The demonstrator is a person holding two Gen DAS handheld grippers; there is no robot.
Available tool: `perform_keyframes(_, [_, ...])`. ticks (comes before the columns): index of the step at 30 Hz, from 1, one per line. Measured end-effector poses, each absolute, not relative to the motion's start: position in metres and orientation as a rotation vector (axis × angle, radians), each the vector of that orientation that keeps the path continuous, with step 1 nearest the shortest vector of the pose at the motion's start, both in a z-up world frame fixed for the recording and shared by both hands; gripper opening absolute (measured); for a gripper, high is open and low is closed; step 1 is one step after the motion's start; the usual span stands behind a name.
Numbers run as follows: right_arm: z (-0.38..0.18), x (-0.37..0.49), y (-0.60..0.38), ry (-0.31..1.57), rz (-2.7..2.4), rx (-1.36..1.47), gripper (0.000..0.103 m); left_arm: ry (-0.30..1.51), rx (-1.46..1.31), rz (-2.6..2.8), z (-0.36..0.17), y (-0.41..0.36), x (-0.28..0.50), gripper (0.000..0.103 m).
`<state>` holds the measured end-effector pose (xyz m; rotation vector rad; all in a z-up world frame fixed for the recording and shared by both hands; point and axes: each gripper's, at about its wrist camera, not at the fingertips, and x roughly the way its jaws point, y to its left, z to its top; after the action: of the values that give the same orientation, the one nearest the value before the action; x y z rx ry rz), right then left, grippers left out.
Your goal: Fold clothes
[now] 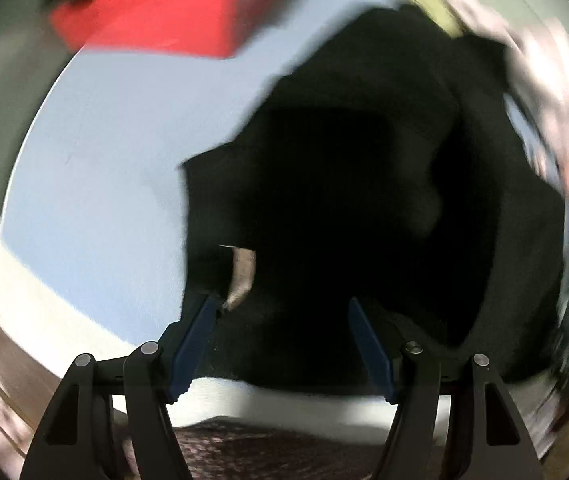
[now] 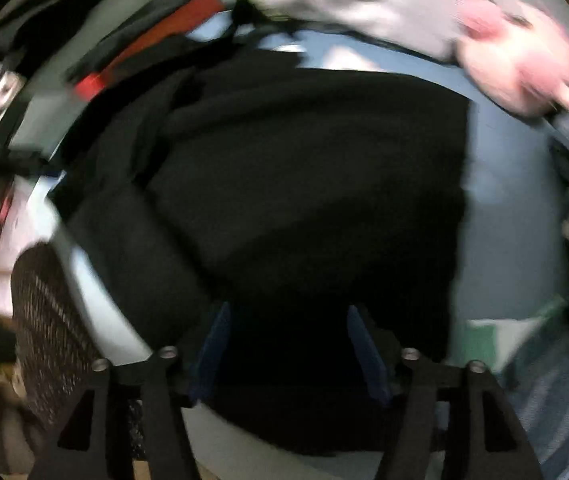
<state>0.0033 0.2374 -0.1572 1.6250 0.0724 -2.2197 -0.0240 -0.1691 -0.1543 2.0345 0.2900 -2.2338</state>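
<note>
A black garment lies spread on a pale blue table. It is dark enough that folds barely show. In the left wrist view it fills the middle and right of the picture, with one straight edge running down its left side and a corner jutting toward bare tabletop. A small tan label sits near that edge. In the right wrist view the garment looks like a broad block with a straight right edge, and a thicker fold or sleeve runs down its left side.

The left gripper points down over the garment's near edge. Its 2 blue-padded jaws stand wide apart; black cloth lies under the gap, but the pads do not press on it. The label is just beyond the left pad.

The right gripper also hangs over the garment with its jaws wide apart and nothing pinched between them. Both pictures are blurred.

A red item lies at the table's far side. In the right wrist view a person's hand, with a grey sleeve, shows at the upper right, beyond the garment's far corner.
</note>
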Motion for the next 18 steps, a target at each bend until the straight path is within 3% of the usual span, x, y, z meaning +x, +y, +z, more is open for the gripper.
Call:
perform_keyframes(4, [-0.171,-0.003,0.21,0.238,-2.178,1.607,0.073,-0.138,2.124,-2.238,-0.171,-0.14,-0.021,0.07])
perform_keyframes(6, [-0.178,-0.009,0.203,0.258,-2.148,1.619,0.063,-0.158,2.095,-2.234,-0.181,-0.138,-0.022,0.07])
perform_keyframes(7, [-0.182,-0.014,0.203,0.228,-2.128,1.638,0.043,-0.148,2.08,-2.234,-0.185,-0.138,-0.022,0.069])
perform_keyframes(8, [-0.185,-0.017,0.206,0.175,-2.097,1.662,0.027,-0.105,2.046,-2.24,-0.187,-0.14,-0.021,0.063])
perform_keyframes(9, [-0.186,-0.018,0.208,0.152,-2.09,1.678,0.018,-0.071,2.012,-2.248,-0.186,-0.142,-0.019,0.054])
perform_keyframes(10, [-0.185,-0.017,0.213,0.125,-2.08,1.686,0.005,-0.043,1.995,-2.254,-0.182,-0.143,-0.017,0.021])
perform_keyframes(11, [-0.182,-0.016,0.217,0.089,-2.07,1.681,0.005,0.007,1.991,-2.253,-0.178,-0.145,-0.013,0.009])
perform_keyframes(18, [-0.151,0.017,0.251,-0.138,-1.973,1.594,0.004,0.321,2.118,-2.192,-0.158,-0.161,0.048,0.007])
